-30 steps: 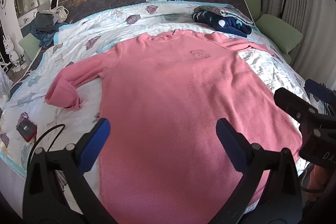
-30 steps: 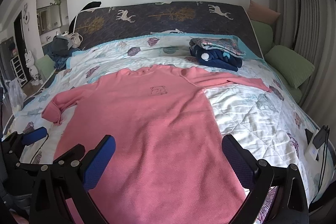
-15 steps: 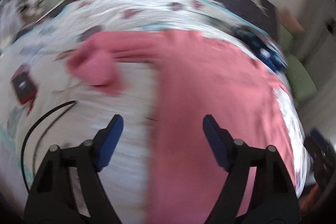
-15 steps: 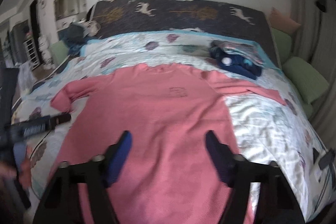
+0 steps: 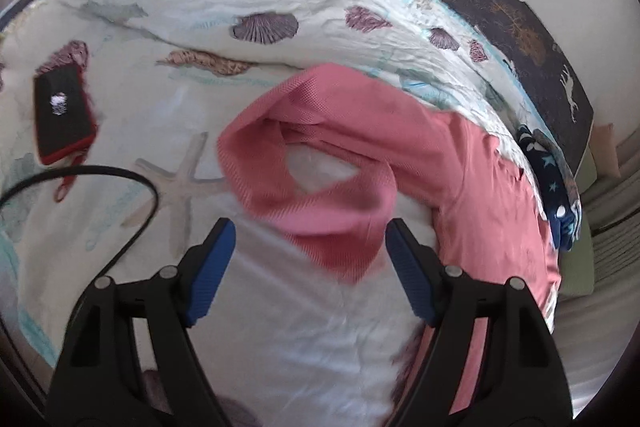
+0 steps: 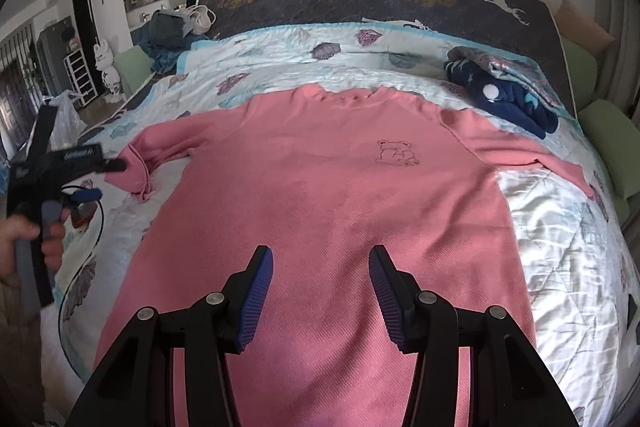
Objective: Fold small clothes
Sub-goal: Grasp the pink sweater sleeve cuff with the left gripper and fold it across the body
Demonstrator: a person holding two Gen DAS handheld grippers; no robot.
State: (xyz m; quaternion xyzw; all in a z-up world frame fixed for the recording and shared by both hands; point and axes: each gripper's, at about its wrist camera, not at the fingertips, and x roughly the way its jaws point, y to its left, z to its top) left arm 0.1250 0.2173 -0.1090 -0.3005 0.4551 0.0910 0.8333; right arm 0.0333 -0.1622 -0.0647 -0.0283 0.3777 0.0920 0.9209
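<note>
A pink long-sleeved sweater [image 6: 328, 195] with a small bear print lies flat, front up, on the bed. Its left sleeve [image 5: 320, 163] is bent back on itself in a loop near the cuff. My left gripper [image 5: 310, 239] is open, its blue pads just short of that cuff; it also shows from the side in the right wrist view [image 6: 100, 179]. My right gripper [image 6: 320, 267] is open and empty above the sweater's lower body. The right sleeve [image 6: 532, 151] lies stretched out to the right.
A folded pile of navy star-print clothes [image 6: 504, 91] sits at the back right. A black and red device [image 5: 62, 115] with a black cable [image 5: 120, 195] lies on the shell-print quilt [image 5: 240, 7] left of the sleeve. Green cushions [image 6: 608, 131] edge the right side.
My left gripper has swung left from over the sweater's body to the folded left cuff and narrowed. My right gripper has moved closer over the lower body and narrowed too.
</note>
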